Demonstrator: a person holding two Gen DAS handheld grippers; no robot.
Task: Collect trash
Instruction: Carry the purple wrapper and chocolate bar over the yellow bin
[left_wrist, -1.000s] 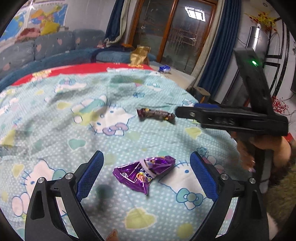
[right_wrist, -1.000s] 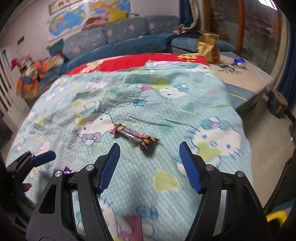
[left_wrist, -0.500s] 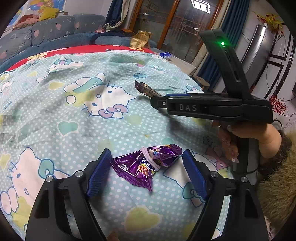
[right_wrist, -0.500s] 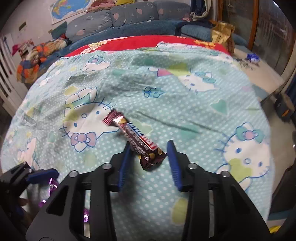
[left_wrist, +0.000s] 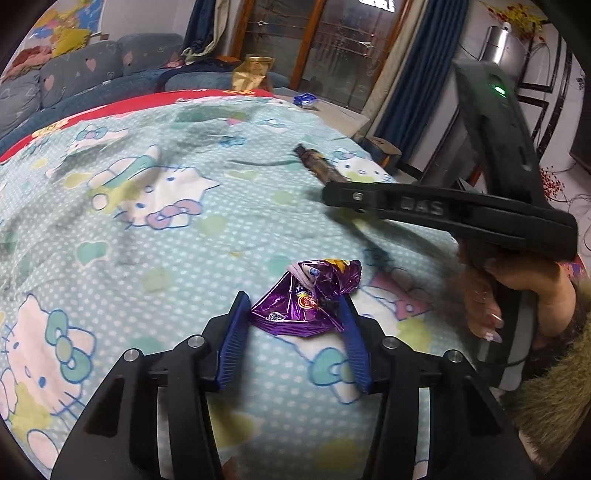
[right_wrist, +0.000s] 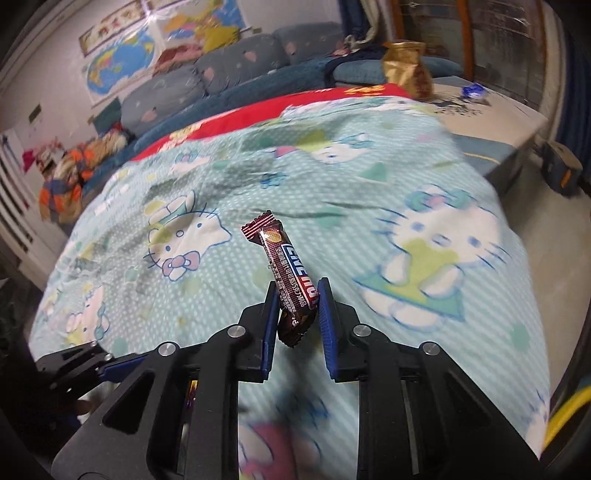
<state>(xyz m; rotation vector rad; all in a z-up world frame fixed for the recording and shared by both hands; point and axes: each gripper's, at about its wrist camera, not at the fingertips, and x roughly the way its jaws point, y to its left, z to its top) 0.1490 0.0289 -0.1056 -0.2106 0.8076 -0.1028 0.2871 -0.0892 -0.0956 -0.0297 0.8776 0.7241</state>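
The purple wrapper (left_wrist: 301, 304) is pinched by the left gripper (left_wrist: 293, 325). The right gripper (right_wrist: 295, 310) pinches the chocolate bar wrapper (right_wrist: 286, 280). Both should squeeze firmly and lift slowly off the blanket (right_wrist: 369, 192).

The blanket (left_wrist: 155, 236) is showing pale teal with white dots, white cartoon cats and green hearts, red edging its far side. On it, a wrapper (left_wrist: 306, 299) is gleaming shiny purple. The bar (right_wrist: 291, 280) is showing dark brown with blue, white and red lettering. Beyond the blanket, a bag (right_wrist: 406, 72) is glinting gold.
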